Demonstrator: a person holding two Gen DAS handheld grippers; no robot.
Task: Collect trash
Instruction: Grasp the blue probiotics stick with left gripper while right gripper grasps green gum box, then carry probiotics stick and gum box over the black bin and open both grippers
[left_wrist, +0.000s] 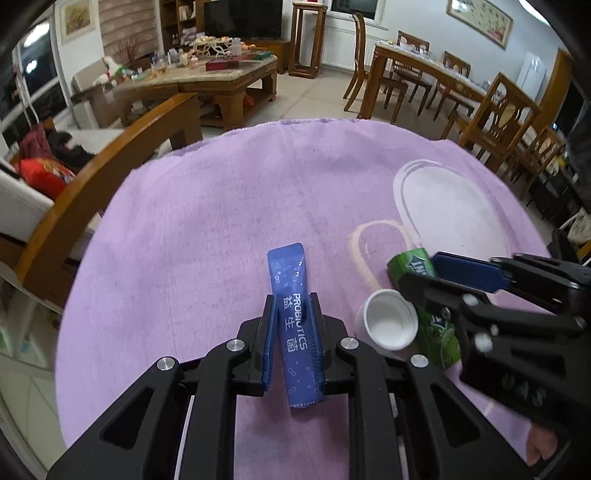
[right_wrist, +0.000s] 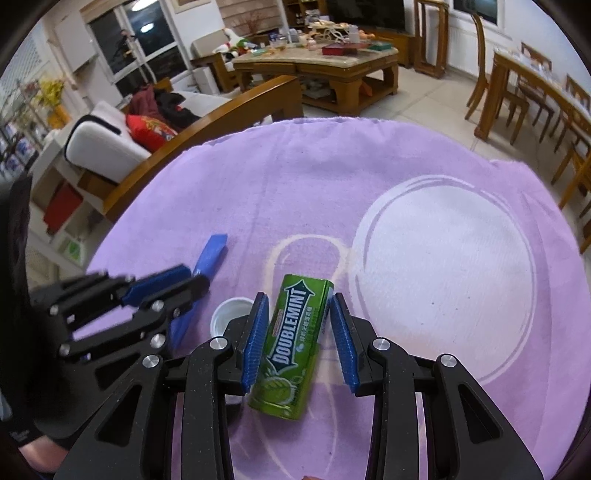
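Now the left gripper (left_wrist: 293, 328) is clamped on the slim blue foil probiotics sachet (left_wrist: 295, 321), bottom centre; the right gripper (right_wrist: 299, 328), jaws apart, straddles the green Doublemint gum tin (right_wrist: 291, 343) on the purple cloth (right_wrist: 258, 192): centre it, then close squarely.

L claw (left_wrist: 293, 332) gripping blue sachet (left_wrist: 295, 295), white cap (left_wrist: 388, 325)

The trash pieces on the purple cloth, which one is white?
The small white cap, lying open side up between the blue probiotics sachet and the green Doublemint gum container. The other two are coloured, printed packaging.
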